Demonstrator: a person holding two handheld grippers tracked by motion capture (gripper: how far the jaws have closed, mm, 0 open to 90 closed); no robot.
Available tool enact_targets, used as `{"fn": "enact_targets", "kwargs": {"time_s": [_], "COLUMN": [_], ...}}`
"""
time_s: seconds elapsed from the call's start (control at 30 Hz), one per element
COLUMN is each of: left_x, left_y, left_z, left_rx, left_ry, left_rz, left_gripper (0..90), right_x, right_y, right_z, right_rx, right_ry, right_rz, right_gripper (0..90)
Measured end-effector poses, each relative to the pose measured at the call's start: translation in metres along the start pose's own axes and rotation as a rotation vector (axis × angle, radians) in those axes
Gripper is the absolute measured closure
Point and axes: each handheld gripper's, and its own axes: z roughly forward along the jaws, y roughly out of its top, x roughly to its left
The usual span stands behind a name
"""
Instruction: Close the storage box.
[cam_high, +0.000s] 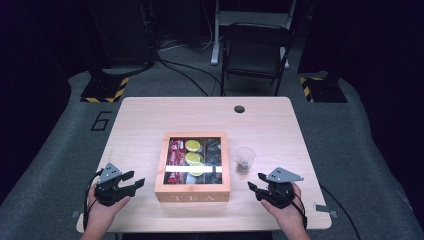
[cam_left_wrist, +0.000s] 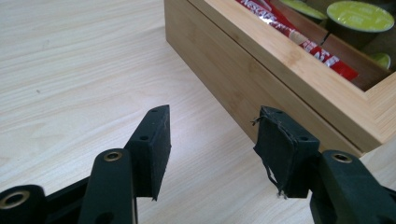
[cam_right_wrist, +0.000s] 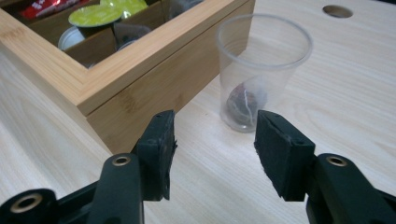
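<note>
The wooden tea box (cam_high: 192, 192) sat in the middle of the bench (cam_high: 140, 112), its lid closed over red sachets (cam_high: 175, 152), green-topped capsules (cam_high: 193, 146) and dark pouches. Just right of the box stood a clear plastic cup (cam_high: 245, 160) with a dark tea bag (cam_right_wrist: 243, 105) lying at its bottom.

The left gripper (cam_high: 135, 183) hovered near the box's left front corner, jaws partly apart with nothing between them. The right gripper (cam_high: 256, 184) sat to the box's front right, also half spread and empty, and its own view looked straight at the cup.

The likely step was a reach for the cup. Done well, it would mean widening the jaws to clear the rim, closing gently on the thin wall low down, and keeping the near jaw off the box's side. The left gripper could steady the box.
</note>
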Motion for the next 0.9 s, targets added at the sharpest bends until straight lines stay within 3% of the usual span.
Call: {"fn": "enact_targets", "kwargs": {"time_s": [0.1,0.2,0.67,0.9], "left_x": [0.001,0.002,0.007,0.005], "left_y": [0.000,-0.001,-0.004,-0.004], "left_z": [0.001,0.003,0.013,0.018], "left_rx": [0.004,0.021,0.053,0.082], "left_ry": [0.003,0.027,0.023,0.010], "left_rz": [0.018,0.054,0.027,0.041], "left_gripper": [45.3,45.6,45.5,45.0], "right_x": [0.001,0.003,0.000,0.000], "right_y": [-0.002,-0.005,-0.010,-0.012], "right_z": [0.004,0.010,0.022,0.023], "right_rx": [0.012,0.051,0.122,0.134], "right_ry": [0.002,-0.007,-0.013,-0.022], "right_rz": [0.007,-0.042,-0.051,-0.036], "right_gripper": [49.1,49.7,49.7,49.6]}}
